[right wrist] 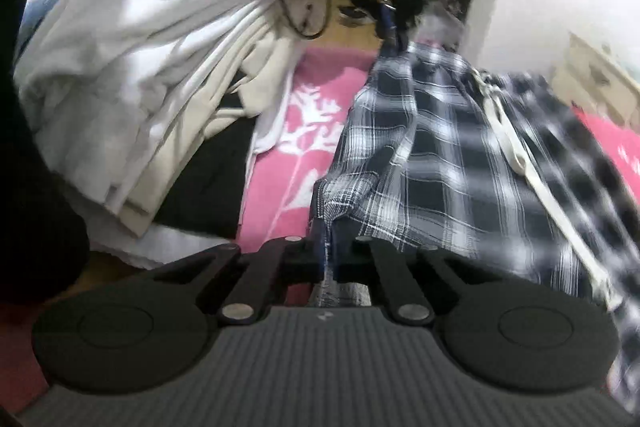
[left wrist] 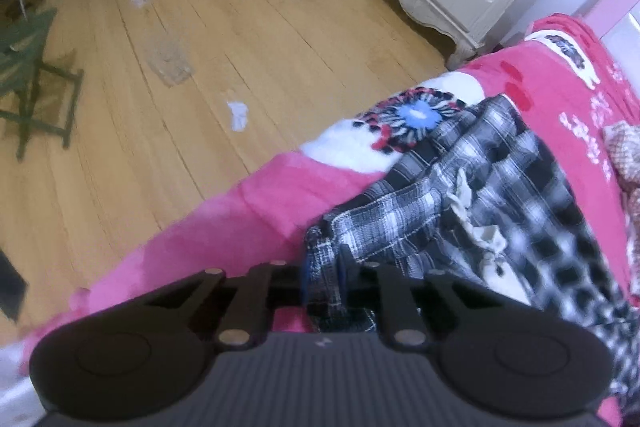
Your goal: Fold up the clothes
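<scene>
Both of your hand-held grippers are clamped on the plaid garment (right wrist: 440, 163) spread on the pink bed (left wrist: 240, 211): the left hand-held gripper (left wrist: 324, 279) and right hand-held gripper (right wrist: 330, 255) each pinch only an edge. Pull unevenly and that thin hem could slip free, or the white drawstring (right wrist: 516, 151) could snag in the fold.

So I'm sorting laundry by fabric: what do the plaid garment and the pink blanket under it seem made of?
Plaid garment: thin woven cloth, likely cotton, matte; it creases sharply and has a white drawstring. Pink blanket: plush fleece by its soft, fuzzy surface, probably synthetic.
</scene>
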